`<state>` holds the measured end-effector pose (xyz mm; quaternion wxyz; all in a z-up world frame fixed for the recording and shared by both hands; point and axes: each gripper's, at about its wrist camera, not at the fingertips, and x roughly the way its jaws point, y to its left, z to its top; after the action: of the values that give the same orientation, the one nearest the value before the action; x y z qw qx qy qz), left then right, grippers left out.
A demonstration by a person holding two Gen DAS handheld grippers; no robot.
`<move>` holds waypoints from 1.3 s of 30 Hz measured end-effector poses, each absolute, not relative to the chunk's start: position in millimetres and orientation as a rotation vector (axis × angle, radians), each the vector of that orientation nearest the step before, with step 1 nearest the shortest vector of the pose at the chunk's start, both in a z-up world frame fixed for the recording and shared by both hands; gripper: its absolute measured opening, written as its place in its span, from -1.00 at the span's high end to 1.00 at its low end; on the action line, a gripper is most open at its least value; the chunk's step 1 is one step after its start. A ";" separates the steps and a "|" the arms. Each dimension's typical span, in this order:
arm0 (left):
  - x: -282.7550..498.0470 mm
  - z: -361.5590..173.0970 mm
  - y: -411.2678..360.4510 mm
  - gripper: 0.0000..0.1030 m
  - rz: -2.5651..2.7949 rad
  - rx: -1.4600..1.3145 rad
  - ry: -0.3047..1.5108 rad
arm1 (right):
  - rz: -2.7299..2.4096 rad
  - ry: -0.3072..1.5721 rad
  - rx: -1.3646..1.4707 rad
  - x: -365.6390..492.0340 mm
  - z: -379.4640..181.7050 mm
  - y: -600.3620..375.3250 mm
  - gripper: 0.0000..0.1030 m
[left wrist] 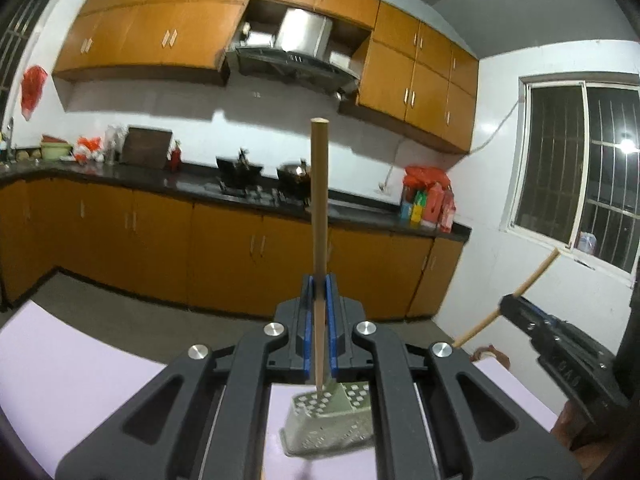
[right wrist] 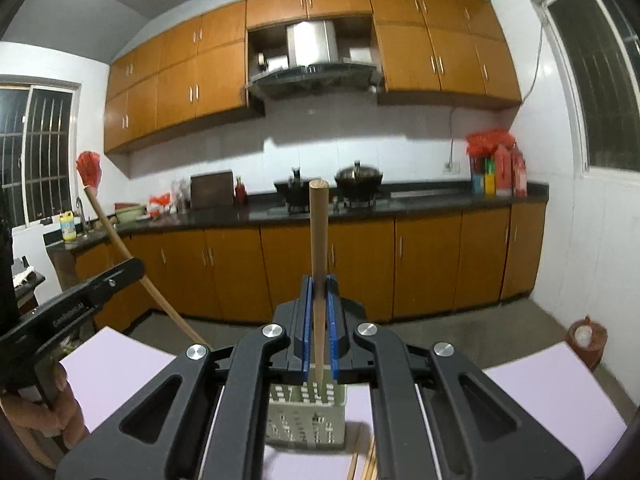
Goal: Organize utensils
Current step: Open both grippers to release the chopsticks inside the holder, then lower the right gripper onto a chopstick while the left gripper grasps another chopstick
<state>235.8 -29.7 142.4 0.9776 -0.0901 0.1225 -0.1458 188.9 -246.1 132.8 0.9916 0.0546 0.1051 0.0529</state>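
My left gripper is shut on a wooden chopstick that stands nearly upright between the blue pads. Its lower end hangs just above a pale perforated utensil holder on the lilac table. My right gripper is shut on a second upright chopstick, over the same holder. Each gripper shows in the other's view: the right gripper with its slanted chopstick, the left gripper with its chopstick. Several more chopsticks lie on the table beside the holder.
A dark kitchen counter with a stove and two woks runs across the back, with orange cabinets above and below. A barred window is on the right wall. A reddish-brown pot stands on the floor. A hand grips the left tool.
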 end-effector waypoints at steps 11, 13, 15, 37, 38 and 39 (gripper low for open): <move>262.2 90.3 -48.4 0.62 -0.315 -0.170 0.376 | 0.133 0.371 0.177 217.2 92.5 -251.5 0.77; 259.7 90.3 -48.5 0.43 -0.311 -0.164 0.371 | 0.130 0.373 0.188 215.1 92.7 -252.6 0.47; 256.2 92.0 -47.7 0.40 -0.312 -0.162 0.364 | 0.125 0.356 0.188 210.6 95.2 -255.0 0.30; 171.8 -0.9 24.5 0.25 -0.118 -0.104 0.573 | 0.008 0.689 0.280 155.0 -28.8 -296.4 0.61; 171.7 -19.5 26.2 0.27 -0.118 -0.104 0.634 | 0.007 0.726 0.282 155.6 -43.2 -294.1 0.61; 171.2 -30.4 27.7 0.28 -0.120 -0.111 0.671 | 0.011 0.752 0.283 155.8 -52.9 -291.3 0.61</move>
<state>171.2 27.7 -30.4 0.9410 -0.0542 0.3290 -0.0586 155.8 -291.3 -52.9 0.9204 0.1376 0.3659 0.0052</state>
